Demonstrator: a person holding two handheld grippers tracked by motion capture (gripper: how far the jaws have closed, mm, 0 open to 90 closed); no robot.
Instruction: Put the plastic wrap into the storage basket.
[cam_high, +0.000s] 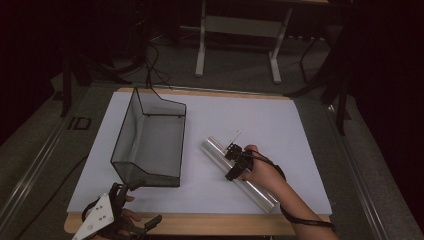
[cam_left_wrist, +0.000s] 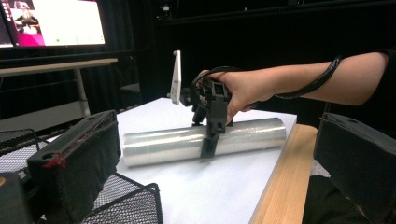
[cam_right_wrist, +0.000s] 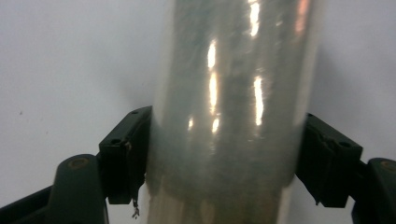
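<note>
A long shiny silver roll of clear plastic film (cam_high: 239, 172) lies flat on the white table top (cam_high: 260, 120), slanting from mid-table toward the near right edge; in the left gripper view the roll (cam_left_wrist: 177, 142) rests beside the table's pale wooden edge strip (cam_left_wrist: 285, 172). The right gripper (cam_high: 236, 161) comes down over the roll's middle, held by the person's right hand (cam_high: 265, 172); in the right gripper view its two black jaws stand on either side of the roll (cam_right_wrist: 229, 116), each pad against the film, so the claw is clamped on the roll; a black cable (cam_left_wrist: 322, 77) loops around the forearm. To the left of the roll, well apart from it, stands a dark wire-mesh basket (cam_high: 150, 140) with a tall back wall, its long side running away from the person. At the near left corner the left gripper (cam_high: 142, 202), with its grey three-cornered plate (cam_high: 97, 217), hangs just off the basket's near end; its jaws stand wide apart, holding nothing. Beyond the table, a white desk frame (cam_high: 240, 30) stands on the grey floor.
</note>
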